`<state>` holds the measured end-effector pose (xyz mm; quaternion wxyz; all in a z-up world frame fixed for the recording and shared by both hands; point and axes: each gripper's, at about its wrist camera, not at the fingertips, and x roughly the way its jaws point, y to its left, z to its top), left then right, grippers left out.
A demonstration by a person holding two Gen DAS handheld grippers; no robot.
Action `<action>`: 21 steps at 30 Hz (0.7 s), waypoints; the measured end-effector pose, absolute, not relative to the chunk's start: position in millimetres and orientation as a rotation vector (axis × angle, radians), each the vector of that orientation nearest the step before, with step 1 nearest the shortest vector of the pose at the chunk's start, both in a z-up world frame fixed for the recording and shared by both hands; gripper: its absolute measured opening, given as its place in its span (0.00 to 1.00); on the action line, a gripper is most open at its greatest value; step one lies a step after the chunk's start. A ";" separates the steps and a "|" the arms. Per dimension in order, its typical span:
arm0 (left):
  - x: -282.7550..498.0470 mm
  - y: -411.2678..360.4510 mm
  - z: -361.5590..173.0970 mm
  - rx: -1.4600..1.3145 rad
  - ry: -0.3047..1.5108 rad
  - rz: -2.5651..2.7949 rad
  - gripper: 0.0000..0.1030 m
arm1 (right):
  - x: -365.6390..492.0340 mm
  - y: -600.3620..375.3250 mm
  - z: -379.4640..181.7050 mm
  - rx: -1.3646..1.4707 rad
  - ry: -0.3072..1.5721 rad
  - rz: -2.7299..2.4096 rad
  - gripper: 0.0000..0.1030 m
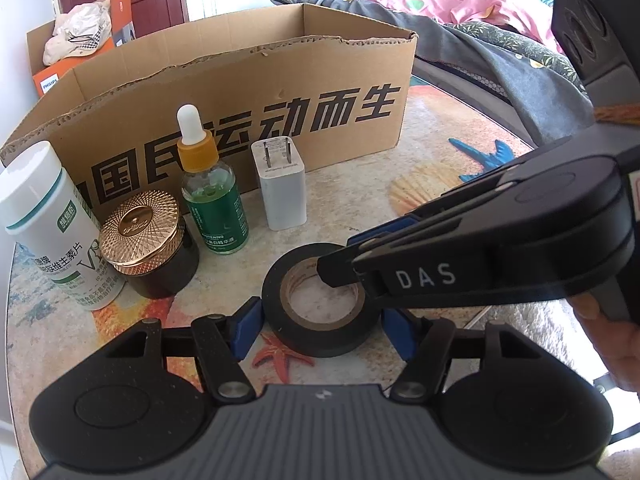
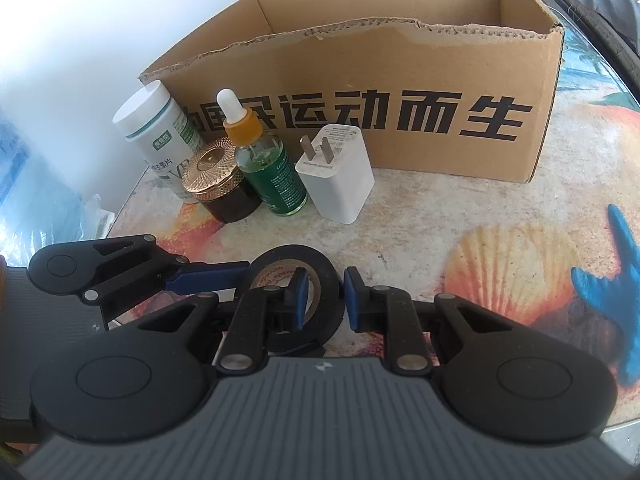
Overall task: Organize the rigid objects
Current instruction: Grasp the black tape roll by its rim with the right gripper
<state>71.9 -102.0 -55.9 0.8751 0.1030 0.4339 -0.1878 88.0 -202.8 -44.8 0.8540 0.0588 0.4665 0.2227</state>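
Tape roll (image 1: 320,312) flat on worktop (image 1: 400,216), hole up, in front of box (image 1: 240,92) and just clear of the row: vitamin bottle (image 1: 48,216), jar (image 1: 148,240), dropper (image 1: 212,188), charger (image 1: 280,184). Left gripper (image 1: 320,330) spread wide, blue fingers (image 1: 246,334) either side of roll, apart from its rim. Right gripper (image 2: 325,300) part open, straddling roll wall: one finger in the core, one outside; not yet pinched as far as visible. Judged: roll light, stiff, cardboard core rigid; vinyl outer face smooth, maybe slightly tacky at edges, not fragile. Best hold likely across the wall, core to outer face, or across full diameter on the flanks. Risk: roll pivoting and hanging askew under a one-wall pinch. Box open-topped, contents not visible.
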 end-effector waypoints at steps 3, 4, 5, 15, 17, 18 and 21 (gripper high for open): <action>72.7 -102.3 -56.0 0.212 0.907 -0.391 0.64 | 87.8 -202.9 -44.9 0.123 0.976 0.467 0.18; 73.0 -102.5 -56.1 0.213 0.908 -0.391 0.64 | 87.1 -203.1 -45.1 0.123 0.974 0.466 0.18; 73.6 -102.2 -56.3 0.214 0.908 -0.391 0.64 | 86.9 -203.0 -45.1 0.122 0.972 0.466 0.18; 77.1 -102.9 -57.7 0.209 0.910 -0.378 0.65 | 87.5 -203.4 -46.4 0.114 0.957 0.472 0.18; 77.1 -103.0 -57.6 0.209 0.908 -0.377 0.65 | 87.4 -203.5 -46.1 0.112 0.956 0.473 0.18; 77.0 -103.3 -57.5 0.211 0.907 -0.376 0.65 | 87.4 -203.3 -46.0 0.111 0.956 0.473 0.18; 77.3 -103.7 -57.3 0.212 0.907 -0.375 0.65 | 88.3 -202.5 -45.4 0.103 0.959 0.475 0.18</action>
